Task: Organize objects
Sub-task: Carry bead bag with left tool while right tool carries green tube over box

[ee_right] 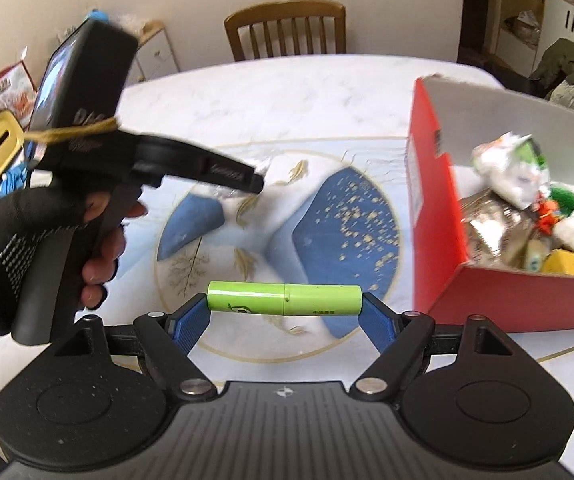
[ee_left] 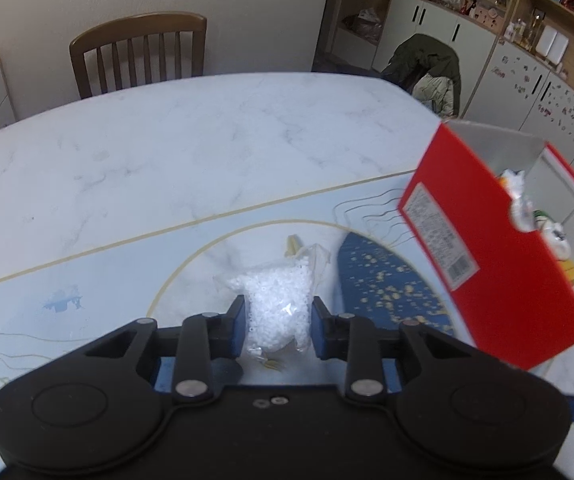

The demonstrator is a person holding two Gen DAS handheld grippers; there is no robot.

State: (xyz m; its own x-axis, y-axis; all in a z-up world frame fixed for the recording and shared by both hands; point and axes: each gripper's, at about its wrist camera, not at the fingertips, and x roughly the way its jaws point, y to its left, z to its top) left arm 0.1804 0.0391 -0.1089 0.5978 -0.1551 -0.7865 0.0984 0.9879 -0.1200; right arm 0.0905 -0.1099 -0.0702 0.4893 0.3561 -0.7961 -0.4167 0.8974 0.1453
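Right claw (ee_right: 285, 312) clamping green tube (ee_right: 285, 299), left claw (ee_left: 279, 326) gripping bead bag (ee_left: 279, 304), labelled red box (ee_left: 495, 248)

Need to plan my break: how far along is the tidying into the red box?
Done: the red box already holds several packets and small items. In hand: the right hand-held gripper clamps a green tube end to end; the left hand-held gripper straddles a bag of white beads. Left: both must go into the box.
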